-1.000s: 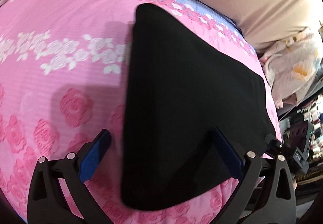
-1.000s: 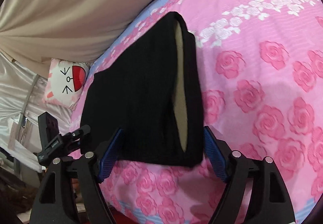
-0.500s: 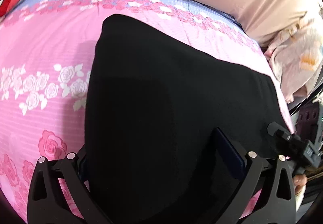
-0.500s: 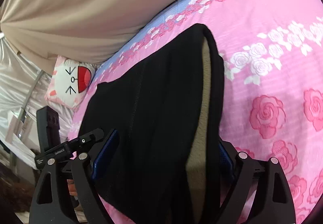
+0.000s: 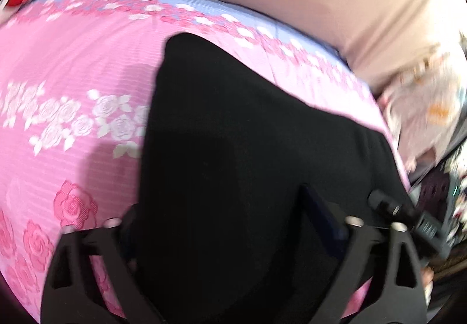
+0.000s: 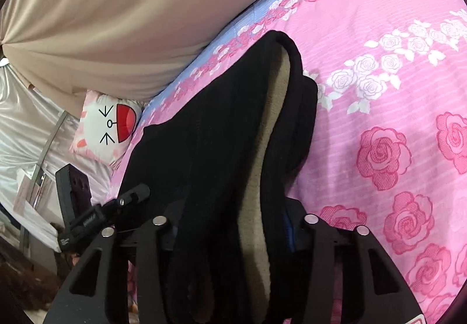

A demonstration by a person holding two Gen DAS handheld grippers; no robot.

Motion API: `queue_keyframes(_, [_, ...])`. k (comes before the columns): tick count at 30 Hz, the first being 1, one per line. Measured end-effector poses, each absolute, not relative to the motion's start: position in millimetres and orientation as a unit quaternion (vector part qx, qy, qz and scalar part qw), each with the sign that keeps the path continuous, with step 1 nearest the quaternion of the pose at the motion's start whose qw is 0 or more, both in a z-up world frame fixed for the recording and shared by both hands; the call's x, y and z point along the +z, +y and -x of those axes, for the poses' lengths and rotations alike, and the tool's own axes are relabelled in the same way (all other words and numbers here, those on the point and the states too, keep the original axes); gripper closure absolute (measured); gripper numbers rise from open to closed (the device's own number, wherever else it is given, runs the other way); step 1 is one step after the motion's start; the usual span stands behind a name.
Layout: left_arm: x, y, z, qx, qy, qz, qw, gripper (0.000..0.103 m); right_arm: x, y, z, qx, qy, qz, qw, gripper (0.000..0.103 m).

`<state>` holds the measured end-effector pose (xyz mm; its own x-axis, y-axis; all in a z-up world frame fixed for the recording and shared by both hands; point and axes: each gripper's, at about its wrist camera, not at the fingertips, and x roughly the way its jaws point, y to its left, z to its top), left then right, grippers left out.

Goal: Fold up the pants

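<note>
We are closing both grippers on the near edge of the black pants [image 5: 248,148] lying on the pink sheet [image 5: 73,75]. The right gripper [image 6: 230,236] is pinching bunched cloth between its jaws; the left gripper [image 5: 230,224], its jaws just narrowing, is straddling the hem, and we cannot tell if it is biting yet. Both are tilting down and forward. A shallow left grip could be dropping its corner and skewing the fold.

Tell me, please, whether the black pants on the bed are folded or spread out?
Folded: the black pants lie doubled in stacked layers, tan lining showing between them at the edge.
</note>
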<state>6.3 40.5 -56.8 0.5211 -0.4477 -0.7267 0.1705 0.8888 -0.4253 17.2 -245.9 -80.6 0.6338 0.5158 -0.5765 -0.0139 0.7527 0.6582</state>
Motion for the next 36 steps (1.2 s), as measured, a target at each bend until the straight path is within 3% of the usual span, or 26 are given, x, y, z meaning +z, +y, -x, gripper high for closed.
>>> queue_keyframes(3, [-49, 56, -1, -0.200, 0.457, 0.179, 0.848, 0.055, -69, -243, -6, 0.155, 0.389, -0.313, 0.852, 0.062])
queue_keyframes(6, [-34, 56, 14, -0.218, 0.451, 0.175, 0.847, 0.063, -54, -235, 8, 0.167, 0.383, -0.305, 0.855, 0.063])
queue_keyframes(20, [16, 57, 113, -0.280, 0.423, 0.094, 0.856, 0.065, -6, -211, 112, 0.199, 0.379, -0.264, 0.864, 0.063])
queue_keyframes(36, [177, 55, 125, -0.271, 0.131, 0.026, 0.953, 0.064, 164, -192, 100, 0.240, 0.129, -0.123, 0.954, 0.064])
